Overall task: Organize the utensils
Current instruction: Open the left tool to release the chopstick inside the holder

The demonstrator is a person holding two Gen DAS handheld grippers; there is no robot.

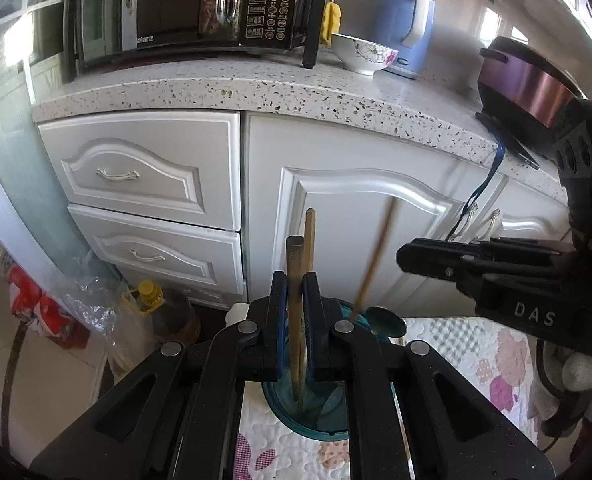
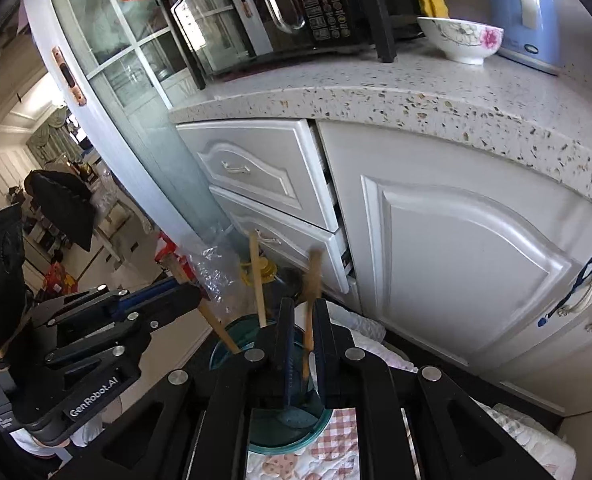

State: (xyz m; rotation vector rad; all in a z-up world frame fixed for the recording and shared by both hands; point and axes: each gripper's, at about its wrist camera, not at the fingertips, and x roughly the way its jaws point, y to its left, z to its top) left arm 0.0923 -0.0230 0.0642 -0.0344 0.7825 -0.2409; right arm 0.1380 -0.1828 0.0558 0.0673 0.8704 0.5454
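A teal utensil cup [image 1: 328, 420] stands on a floral quilted cloth [image 1: 472, 356]. My left gripper [image 1: 295, 292] is shut on a wooden chopstick [image 1: 294, 280] whose lower end is inside the cup; a second chopstick [image 1: 310, 236] stands just behind it. A blurred third chopstick [image 1: 376, 260] and a spoon [image 1: 386, 322] also stand in the cup. In the right wrist view, my right gripper [image 2: 302, 320] sits over the cup [image 2: 291, 428] with a blurred chopstick [image 2: 310, 312] between its fingers, jaws slightly apart. The left gripper [image 2: 163, 300] is at the left.
White kitchen cabinets [image 1: 360, 208] with drawers stand right behind the cup. The speckled countertop [image 1: 255, 88] holds a microwave [image 1: 183, 4], a flowered bowl [image 1: 362, 54], a blue kettle [image 1: 408, 28] and a rice cooker [image 1: 528, 84]. An oil bottle [image 1: 163, 312] and plastic bags sit on the floor at left.
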